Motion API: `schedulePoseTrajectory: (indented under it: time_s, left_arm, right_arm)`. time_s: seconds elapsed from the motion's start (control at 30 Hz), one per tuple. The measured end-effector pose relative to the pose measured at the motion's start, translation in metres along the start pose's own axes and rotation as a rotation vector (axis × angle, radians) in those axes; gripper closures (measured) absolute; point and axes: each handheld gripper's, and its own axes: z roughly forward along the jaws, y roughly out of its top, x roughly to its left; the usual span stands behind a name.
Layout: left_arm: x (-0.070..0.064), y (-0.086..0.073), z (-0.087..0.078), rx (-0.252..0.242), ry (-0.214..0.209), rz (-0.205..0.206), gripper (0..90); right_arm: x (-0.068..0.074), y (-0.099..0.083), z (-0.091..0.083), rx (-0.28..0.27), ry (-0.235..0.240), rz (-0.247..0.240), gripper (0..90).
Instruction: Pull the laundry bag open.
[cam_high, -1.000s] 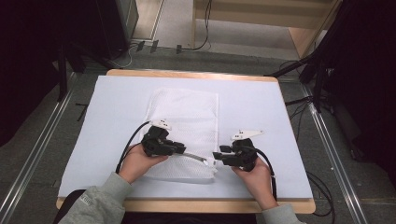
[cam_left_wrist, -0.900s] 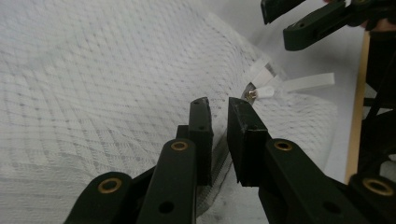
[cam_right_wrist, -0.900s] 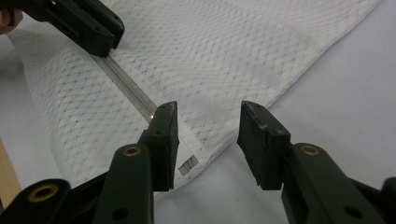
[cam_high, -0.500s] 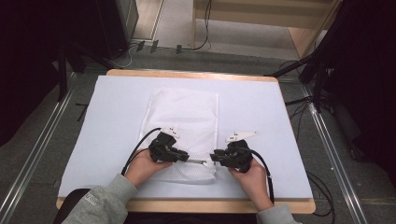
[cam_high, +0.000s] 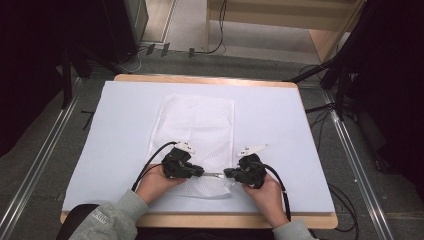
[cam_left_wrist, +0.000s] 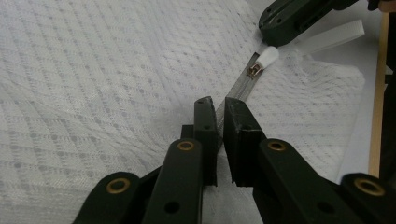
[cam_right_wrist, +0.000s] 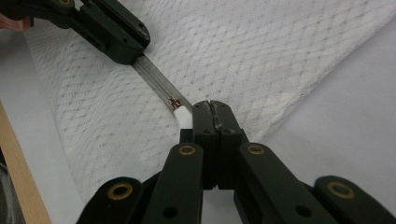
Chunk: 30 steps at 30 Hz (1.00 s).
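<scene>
Since a second ago: both hands have slid toward six o'clock on the table and drawn closer, gripper tips now facing each other across a short run of zipper.
Left gripper (cam_high: 199, 172): at about seven o'clock of the table, jaws nearly closed, a narrow gap between them, nipping the grey zipper tape (cam_left_wrist: 236, 88) of the bag's near edge.
Right gripper (cam_high: 229, 174): at about five o'clock, jaws pressed fully together on the white zipper pull (cam_right_wrist: 184, 115), which pokes out just at their tips.
Zipper slider (cam_left_wrist: 254, 70): small brass piece, sitting between the two grippers, nearer the right one.
Mesh bag (cam_high: 200, 125): white, flat, lying from centre of the table (cam_high: 280, 125) down to six o'clock, far end toward twelve.
Step in hand: my read is working the zipper, one side anchoring, the other driving the pull.
Next move: looks like a steady draw along the tape's line, left hand holding firm so the mesh doesn't bunch.
</scene>
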Motion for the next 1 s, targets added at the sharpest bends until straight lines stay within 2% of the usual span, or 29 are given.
schedulePoseTrajectory:
  time_s: [0.07,0.23,0.37,0.57,0.73,0.83,0.93,1.0]
  left_arm:
    - [0.001,-0.001,0.000,-0.007,-0.010,-0.019,87.3]
    - [0.003,-0.001,0.000,-0.011,-0.024,-0.028,87.7]
    - [0.005,0.000,0.000,-0.006,-0.030,-0.033,87.7]
    - [0.005,0.001,0.001,0.001,-0.035,-0.022,87.9]
    - [0.005,0.003,0.003,-0.001,-0.041,-0.017,87.8]
    - [0.006,0.003,0.004,-0.002,-0.057,-0.026,87.3]
    - [0.008,0.005,0.003,0.006,-0.078,-0.068,85.4]
    - [0.006,0.006,0.001,-0.002,-0.078,-0.060,83.3]
  right_arm:
    - [0.001,0.000,0.002,-0.004,-0.001,-0.005,90.0]
    - [0.003,-0.002,0.001,0.004,0.014,0.013,90.0]
    - [0.009,-0.005,0.001,0.003,0.013,0.004,90.0]
    - [0.012,-0.007,0.003,0.018,0.056,0.018,90.0]
    - [0.015,-0.004,0.010,0.006,0.071,-0.003,90.0]
    - [0.017,-0.001,0.012,-0.005,0.060,-0.027,90.0]
    - [0.015,0.002,0.011,-0.017,0.052,-0.023,90.0]
    - [0.013,0.003,0.008,-0.026,0.041,-0.027,90.0]
